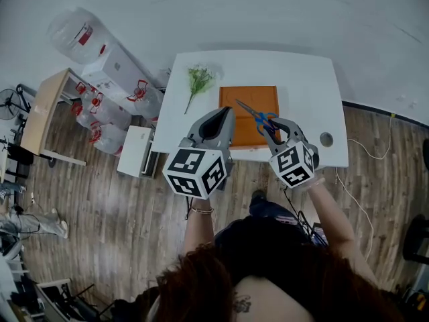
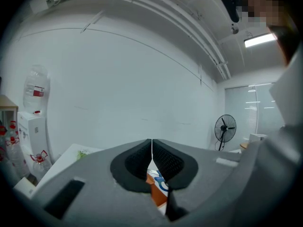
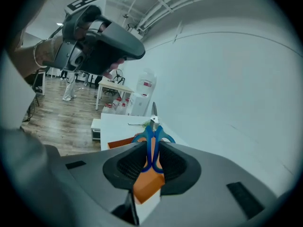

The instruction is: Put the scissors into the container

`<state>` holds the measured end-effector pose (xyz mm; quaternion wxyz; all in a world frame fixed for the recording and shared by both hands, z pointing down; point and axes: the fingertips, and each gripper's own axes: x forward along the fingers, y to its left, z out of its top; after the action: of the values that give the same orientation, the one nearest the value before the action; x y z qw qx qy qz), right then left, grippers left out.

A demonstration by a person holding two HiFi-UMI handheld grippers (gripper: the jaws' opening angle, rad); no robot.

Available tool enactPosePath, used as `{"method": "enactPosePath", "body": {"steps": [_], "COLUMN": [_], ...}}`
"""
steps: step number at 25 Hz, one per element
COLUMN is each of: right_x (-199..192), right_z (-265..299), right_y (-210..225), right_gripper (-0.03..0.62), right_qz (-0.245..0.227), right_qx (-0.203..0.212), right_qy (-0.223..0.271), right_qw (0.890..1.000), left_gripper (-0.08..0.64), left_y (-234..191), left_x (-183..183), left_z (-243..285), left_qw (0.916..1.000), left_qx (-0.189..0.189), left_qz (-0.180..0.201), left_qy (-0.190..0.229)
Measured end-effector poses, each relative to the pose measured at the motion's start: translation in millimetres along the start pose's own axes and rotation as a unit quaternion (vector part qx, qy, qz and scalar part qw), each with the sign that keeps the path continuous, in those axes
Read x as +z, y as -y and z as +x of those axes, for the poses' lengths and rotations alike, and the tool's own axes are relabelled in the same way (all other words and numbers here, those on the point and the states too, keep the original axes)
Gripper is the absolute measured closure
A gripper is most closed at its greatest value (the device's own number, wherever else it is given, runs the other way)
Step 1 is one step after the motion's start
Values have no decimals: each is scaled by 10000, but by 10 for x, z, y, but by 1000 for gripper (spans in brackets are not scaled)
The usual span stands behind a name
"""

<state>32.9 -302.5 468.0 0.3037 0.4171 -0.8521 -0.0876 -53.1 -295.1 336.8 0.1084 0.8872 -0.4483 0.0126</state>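
An orange container (image 1: 236, 96) lies flat on the white table (image 1: 301, 86). Blue-handled scissors (image 1: 258, 117) hang just above its right side, blades pointing to the back left. My right gripper (image 1: 271, 127) is shut on the scissors' handles. In the right gripper view the scissors (image 3: 152, 131) stand upright between the pads, blades up, with the orange container (image 3: 147, 186) below. My left gripper (image 1: 224, 111) hovers over the container's near left edge, shut with nothing in it; in its own view my left gripper (image 2: 151, 143) has its tips meeting, with the container (image 2: 156, 194) showing beneath.
A green plant sprig (image 1: 199, 79) lies on the table left of the container. A round hole (image 1: 326, 139) is near the table's right front corner. Left of the table stand water jugs (image 1: 100, 113), a white box (image 1: 137, 149) and a wooden desk (image 1: 43, 109).
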Motion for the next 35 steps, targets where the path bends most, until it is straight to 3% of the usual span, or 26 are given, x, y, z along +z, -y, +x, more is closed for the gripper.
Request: {"method": "enactPosePath", "body": {"steps": [13,22,35], "right_x": [-450,-708,-1184], "right_z": [519,831,1153], "right_y": [-203,-338,-416], "right_gripper": [515,515,515], "right_qz": [-940,-1553,-1979], "right_qx": [755,1230,1711], "right_qy": [-487,-743,-1245], "right_qw": [9915,9774,9571], "left_gripper": [540,540,540], "left_y": [-185,-290,-385], "left_x": [-31,-86,-149], "left_z": [151,273,381], "left_qw": [9998,9995,9988], "left_qx": [194,245,330], "left_qz": [-55,-140,-222], "left_qy": [-81,-158,-270]}}
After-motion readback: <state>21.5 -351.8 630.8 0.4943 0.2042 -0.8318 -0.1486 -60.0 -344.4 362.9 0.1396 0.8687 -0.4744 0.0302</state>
